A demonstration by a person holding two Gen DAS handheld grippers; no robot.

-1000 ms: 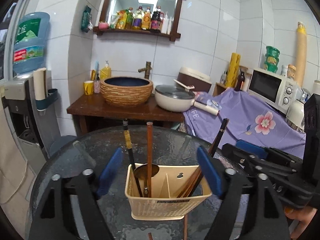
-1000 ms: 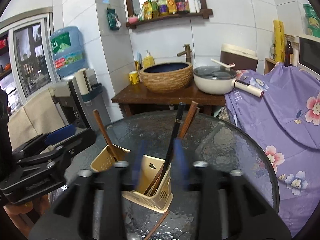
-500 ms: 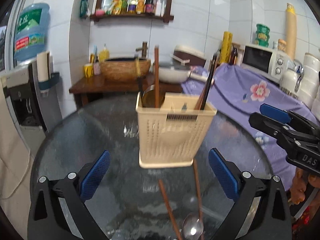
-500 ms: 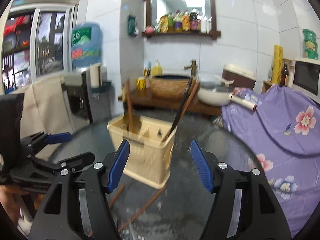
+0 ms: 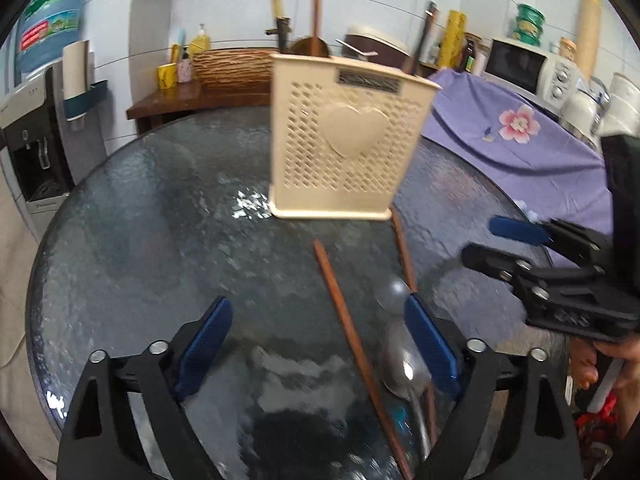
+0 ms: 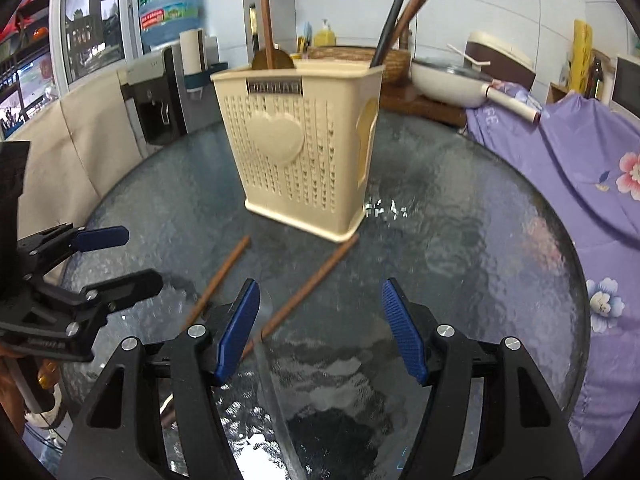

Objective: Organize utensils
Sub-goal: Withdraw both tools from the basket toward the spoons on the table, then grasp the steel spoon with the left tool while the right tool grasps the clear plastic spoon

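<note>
1 basket (image 5: pixel 344 140), 2 loose chopsticks (image 5: pixel 348 320), 1 spoon (image 5: pixel 404 364) on table.

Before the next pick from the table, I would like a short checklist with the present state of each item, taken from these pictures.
1. Left gripper free to grasp: ok, jaws wide apart, nothing between them.
2. Right gripper free to grasp: ok, jaws wide apart, nothing held.
3. Utensil basket standing upright on the glass table: ok.
4. Loose utensils within sight: ok, two wooden chopsticks and a metal spoon lie flat in front of the basket.
5. Spoon clear of the chopsticks: not ok, it lies against one of them.
6. Free space in the basket's compartments: cannot tell, the inside is hidden at this angle.
</note>
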